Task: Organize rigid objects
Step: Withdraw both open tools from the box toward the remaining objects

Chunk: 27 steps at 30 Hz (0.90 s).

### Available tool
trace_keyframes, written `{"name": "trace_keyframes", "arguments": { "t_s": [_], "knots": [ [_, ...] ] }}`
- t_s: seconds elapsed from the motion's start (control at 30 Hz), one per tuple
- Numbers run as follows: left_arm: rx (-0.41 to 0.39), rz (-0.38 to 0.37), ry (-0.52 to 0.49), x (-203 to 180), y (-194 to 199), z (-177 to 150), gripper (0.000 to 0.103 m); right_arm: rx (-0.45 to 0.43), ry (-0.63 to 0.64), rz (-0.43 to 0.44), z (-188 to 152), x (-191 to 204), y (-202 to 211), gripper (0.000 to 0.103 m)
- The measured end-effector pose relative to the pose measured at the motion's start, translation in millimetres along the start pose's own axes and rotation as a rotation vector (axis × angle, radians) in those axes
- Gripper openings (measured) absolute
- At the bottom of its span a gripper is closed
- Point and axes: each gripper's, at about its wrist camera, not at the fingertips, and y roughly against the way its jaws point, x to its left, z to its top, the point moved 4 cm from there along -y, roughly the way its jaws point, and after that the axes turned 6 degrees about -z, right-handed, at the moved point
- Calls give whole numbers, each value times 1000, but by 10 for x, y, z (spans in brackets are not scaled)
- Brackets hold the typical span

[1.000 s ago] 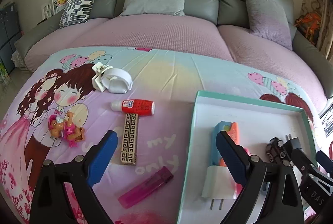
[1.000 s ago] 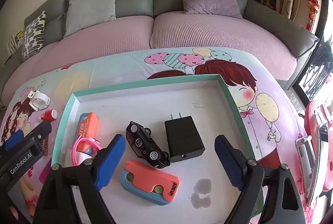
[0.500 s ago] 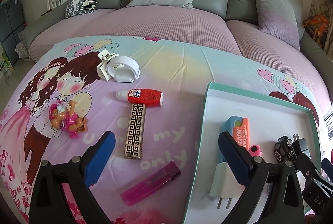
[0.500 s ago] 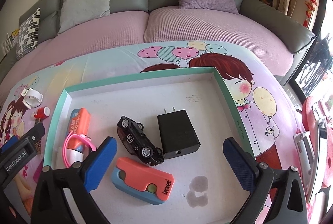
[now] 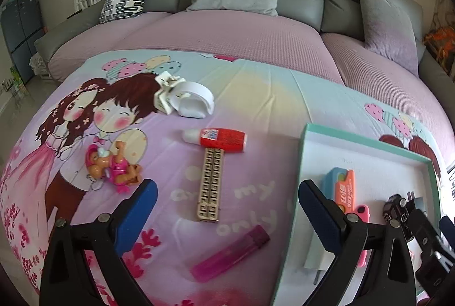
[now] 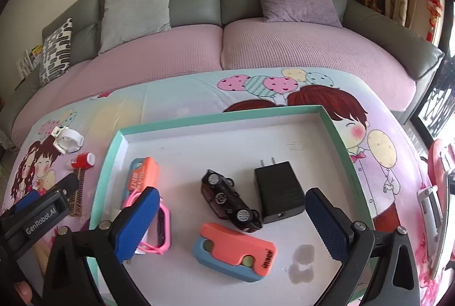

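Left gripper (image 5: 227, 202): jaws spread wide, nothing between the blue pads, hovering over the cartoon-print cloth (image 5: 273, 95). Compared with one second ago, pulled back and shifted left, so more cloth and less tray in sight. Between the pads, on the cloth: patterned beige bar (image 5: 210, 184), lengthwise near to far, its far end touching the red glue bottle (image 5: 219, 137) lying crosswise. Nearer, a pink lighter (image 5: 230, 253), slanted. Far left of centre, a white clip (image 5: 184, 100); left, a small pink toy figure (image 5: 112, 168). All five in the same spots on the cloth as before.

Right gripper (image 6: 231, 216): also wide open, empty, poised above the teal-rimmed tray (image 6: 221, 117). Since a second ago, raised and drawn back slightly; pads further apart in view. Inside the tray, unchanged in place: black toy car (image 6: 230, 202) at centre, black charger (image 6: 280, 196) just right of it, orange-and-blue utility knife (image 6: 236, 252) near, a second orange-and-blue knife (image 6: 143, 171) at left, pink looped item (image 6: 163, 232) partly hidden behind the left pad. A faint stain (image 6: 303, 263) on the tray floor, near right.
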Motion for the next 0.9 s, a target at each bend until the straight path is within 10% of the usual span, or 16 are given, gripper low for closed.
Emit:
{"name": "trace_keyframes", "arguments": {
  "t_s": [0.9],
  "knots": [
    [43, 103, 151, 1169, 103, 53, 99, -26, 184, 180, -141, 1064, 145, 103]
  ]
}}
